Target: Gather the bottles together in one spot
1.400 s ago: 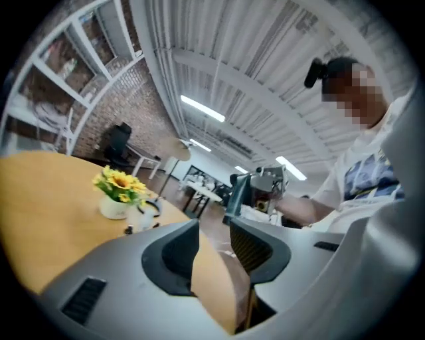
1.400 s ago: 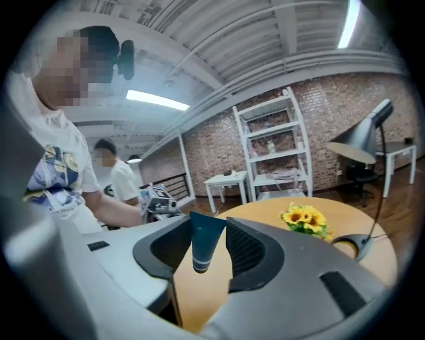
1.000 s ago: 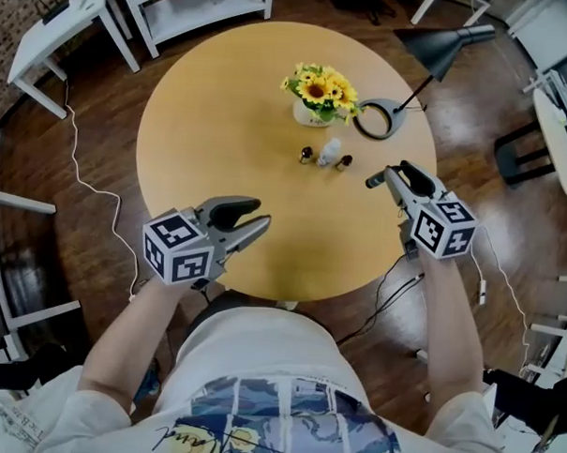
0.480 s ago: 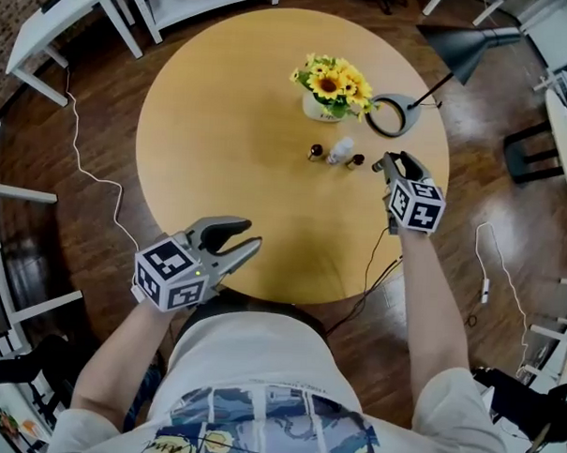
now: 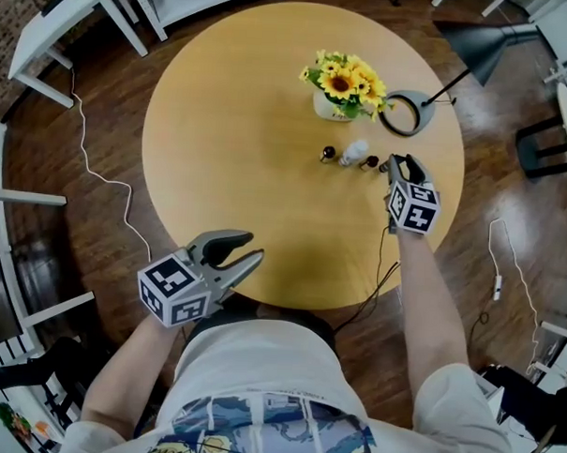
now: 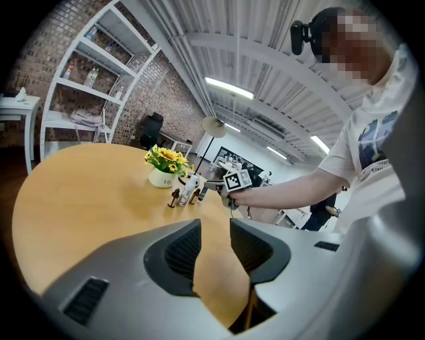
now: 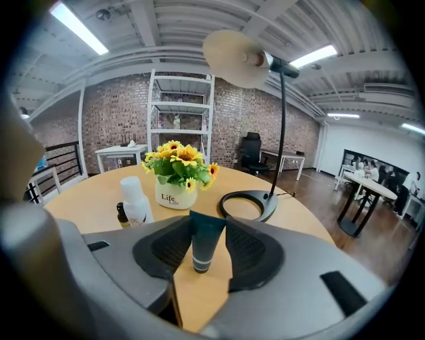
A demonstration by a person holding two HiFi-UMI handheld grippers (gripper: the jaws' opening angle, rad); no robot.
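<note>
A round wooden desk (image 5: 232, 125) stands on a dark plank floor (image 5: 85, 259), with a white side table (image 5: 67, 24) nearby. A brick wall (image 7: 113, 116) backs a tall white shelf unit (image 7: 178, 109) and a black office chair (image 7: 251, 149). Strip lights (image 7: 80, 30) glow on the ribbed ceiling

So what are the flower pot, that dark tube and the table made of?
The pot looks like glazed white ceramic, smooth with printed lettering. The dark tube in the right gripper seems soft matte plastic, judging by its flat crimped end. The table looks like wood or laminate; can't tell which.
</note>
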